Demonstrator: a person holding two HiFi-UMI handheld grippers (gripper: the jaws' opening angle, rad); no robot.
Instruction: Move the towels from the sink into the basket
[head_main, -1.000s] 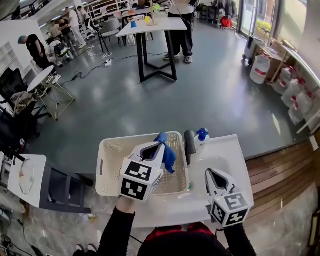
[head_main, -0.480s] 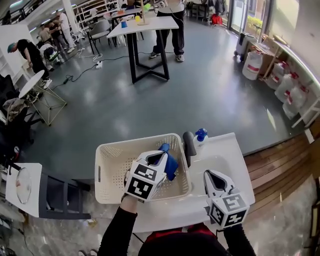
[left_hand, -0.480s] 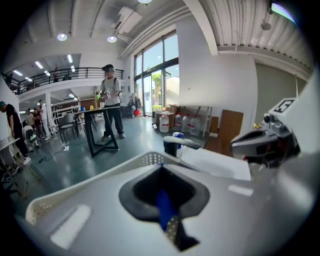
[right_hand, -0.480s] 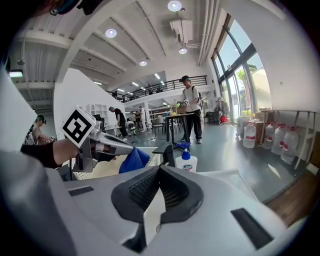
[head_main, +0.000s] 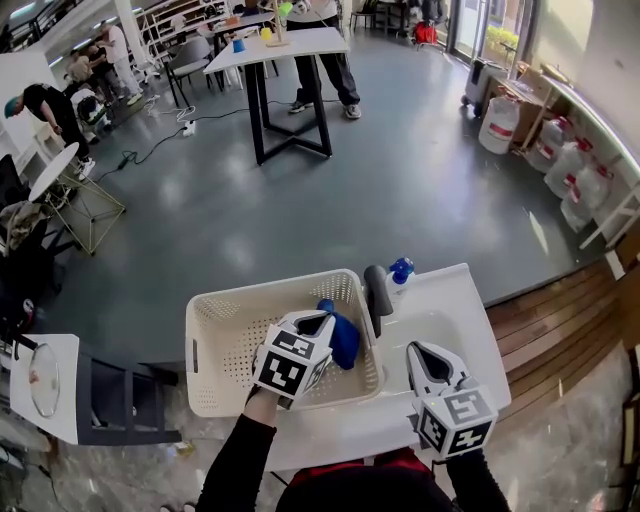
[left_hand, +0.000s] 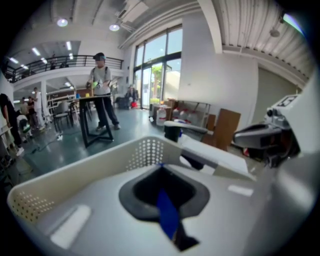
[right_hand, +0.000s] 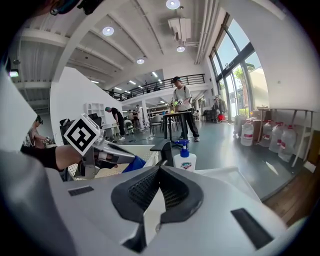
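Head view has the left tool (head_main: 316, 322) lower than it was a second ago. Then it hung up at the right rim of the basket (head_main: 215, 300); now it is dipped inside that corner, nose angled down. The blue towel (head_main: 344, 340) has gone down with it and now droops against the inner right wall instead of hanging above the rim. Left gripper view confirms the hold: the jaws are clamped together on a strip of that blue cloth, with the perforated basket wall just beyond.

My right tool (head_main: 432, 352) has barely shifted. It sits over the sink (head_main: 455, 322), near the dark faucet (head_main: 377, 290) and the soap bottle (head_main: 400, 270). Its tips are drawn together with nothing gripped that I can identify; only a pale sliver shows between the pads.

My reading is that the carry is done and this towel is placed for release. Opening the left jaws should let it fall onto the basket floor. I can't make out another towel in the white basin from here, so I'd check the sink before counting the job finished.
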